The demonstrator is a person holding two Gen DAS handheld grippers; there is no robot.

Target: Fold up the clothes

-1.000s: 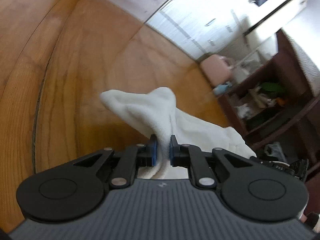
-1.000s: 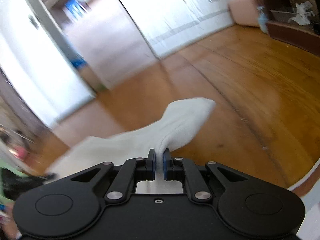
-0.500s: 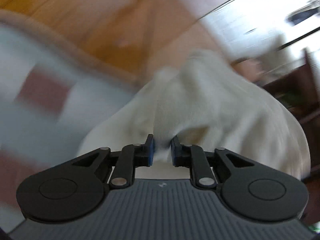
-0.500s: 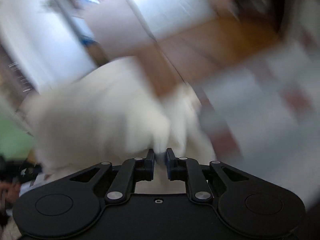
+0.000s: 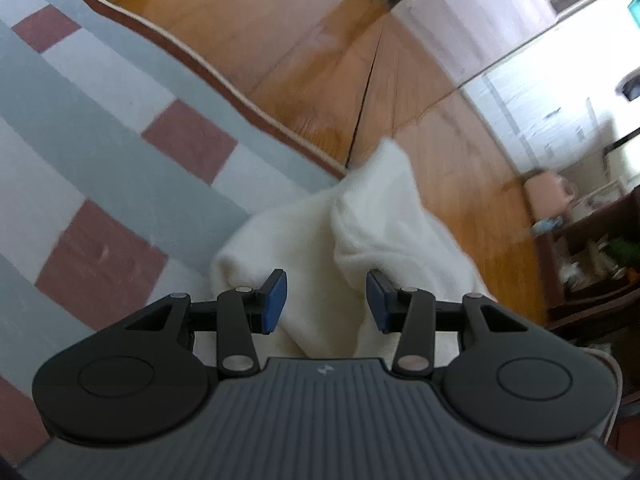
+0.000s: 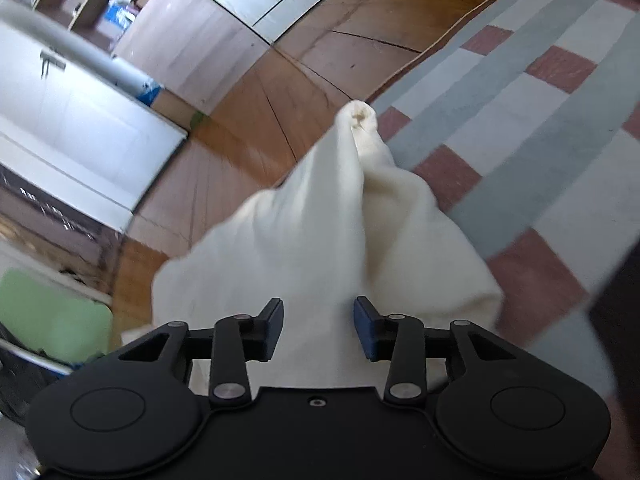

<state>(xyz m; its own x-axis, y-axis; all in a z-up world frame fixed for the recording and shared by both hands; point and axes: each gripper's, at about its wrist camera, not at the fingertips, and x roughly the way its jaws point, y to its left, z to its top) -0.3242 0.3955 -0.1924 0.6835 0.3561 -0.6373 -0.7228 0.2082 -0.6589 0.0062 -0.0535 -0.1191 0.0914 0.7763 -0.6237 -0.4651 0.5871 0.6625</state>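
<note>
- The rug [image 5: 120, 128], in grey, white and dull red checks with a dark corded border, lies on the wooden floor [image 5: 280, 32]; its border runs across the upper left of the left view.
- The white garment [image 5: 360, 232] lies bunched at the rug's edge in the left view, partly on the rug, with a peak reaching over the border toward the bare floor.
- The left claw [image 5: 327, 304] is released: its blue-padded fingers stand well apart on either side of the cloth, and a soft ridge of it rises between them without being pinched.
- In the right view the garment [image 6: 320, 240] draws up into a narrow twisted tip, with the rug [image 6: 540, 120] to the right and the floor [image 6: 240, 120] to the left.
- The right claw [image 6: 319, 328] is likewise released, its fingers spread wide with cloth lying slack between them.
- Judged from this, the step is laying the garment out ahead of a fold, and it is not yet flat.
- To do it well, each claw would do best to take a clear edge or corner, not the bulky middle, and draw the two apart so the twist and ridges come out.
- Working toward the rug's inner area would keep the cloth off the bare floor.
- Fleecy cloth like this probably slips, so a full bite seems wise.
</note>
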